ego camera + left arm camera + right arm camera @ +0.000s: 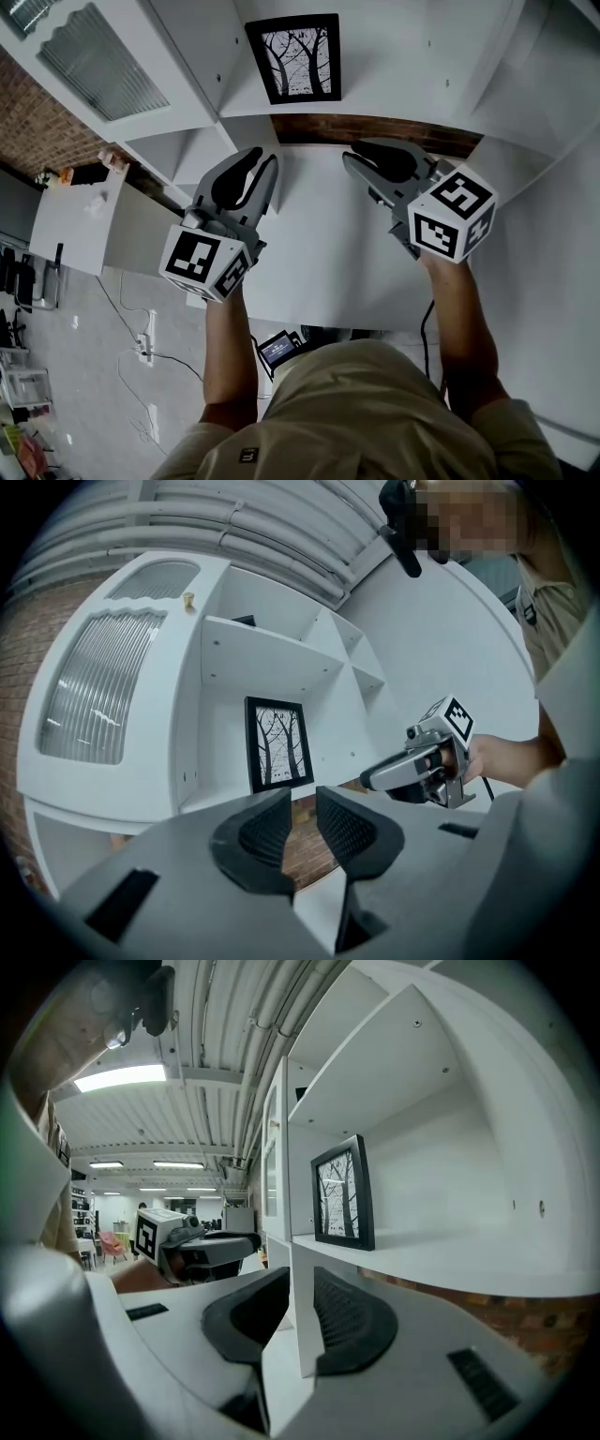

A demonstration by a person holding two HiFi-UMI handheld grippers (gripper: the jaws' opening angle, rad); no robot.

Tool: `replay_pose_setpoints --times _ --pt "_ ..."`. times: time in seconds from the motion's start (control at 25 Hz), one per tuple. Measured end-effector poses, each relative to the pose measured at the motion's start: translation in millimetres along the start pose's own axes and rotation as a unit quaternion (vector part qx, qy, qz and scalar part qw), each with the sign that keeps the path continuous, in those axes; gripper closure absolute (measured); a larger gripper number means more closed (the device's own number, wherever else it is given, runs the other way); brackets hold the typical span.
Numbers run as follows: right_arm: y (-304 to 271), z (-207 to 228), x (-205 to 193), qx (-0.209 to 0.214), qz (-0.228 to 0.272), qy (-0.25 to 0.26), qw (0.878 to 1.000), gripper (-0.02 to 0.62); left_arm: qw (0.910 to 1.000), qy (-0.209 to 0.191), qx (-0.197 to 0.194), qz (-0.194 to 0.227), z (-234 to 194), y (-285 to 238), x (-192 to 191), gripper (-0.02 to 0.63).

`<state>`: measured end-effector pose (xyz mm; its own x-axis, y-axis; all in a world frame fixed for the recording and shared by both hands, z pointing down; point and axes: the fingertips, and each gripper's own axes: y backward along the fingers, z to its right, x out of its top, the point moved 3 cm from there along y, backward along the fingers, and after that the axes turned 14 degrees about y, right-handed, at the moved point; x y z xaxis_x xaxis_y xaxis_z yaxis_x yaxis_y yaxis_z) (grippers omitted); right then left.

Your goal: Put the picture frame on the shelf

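1. Left gripper point(265, 159) point(302, 801): jaws drawn almost together with only a narrow slit between the ribbed black pads. Nothing is between them and they touch nothing.
2. Right gripper point(352, 157) point(301, 1279): same condition, jaws nearly closed on a thin slit, empty, touching nothing.
3. Both grippers are side by side above a plain white flat surface point(319, 267), tips pointing toward the far shelving and apart from each other.
4. Black rectangular picture frame with a black-and-white bare-tree print point(293, 58) point(278, 744) point(343, 1193): stands upright on the white open shelf point(412, 80) point(459, 1262), beyond the gripper tips and clear of both.
5. A strip of red-brown brick wall point(375, 129) shows under the shelf board.
6. A white cabinet door with a ribbed glass panel point(94, 61) point(94, 700) sits left of the frame's compartment.
7. Count: picture frames, 1; grippers, 2; marker cubes, 2, one per gripper; ribbed glass doors seen, 1.
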<state>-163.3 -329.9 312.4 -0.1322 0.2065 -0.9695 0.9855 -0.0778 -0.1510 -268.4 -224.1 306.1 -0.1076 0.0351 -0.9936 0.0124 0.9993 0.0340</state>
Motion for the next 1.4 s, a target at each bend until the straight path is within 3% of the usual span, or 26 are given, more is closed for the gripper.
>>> replay_pose_setpoints --times 0.52,1.04,1.4 --pt "12 -21 2 0.025 0.014 -0.004 1.0 0.534 0.9993 -0.007 -0.023 -0.027 17 21 -8 0.522" --pt "22 -37 9 0.045 0.029 0.005 0.999 0.584 0.9989 -0.007 -0.038 -0.025 30 41 -12 0.597" --pt "23 -53 5 0.078 0.017 0.022 0.997 0.591 0.9981 0.002 -0.046 -0.041 33 47 -19 0.6"
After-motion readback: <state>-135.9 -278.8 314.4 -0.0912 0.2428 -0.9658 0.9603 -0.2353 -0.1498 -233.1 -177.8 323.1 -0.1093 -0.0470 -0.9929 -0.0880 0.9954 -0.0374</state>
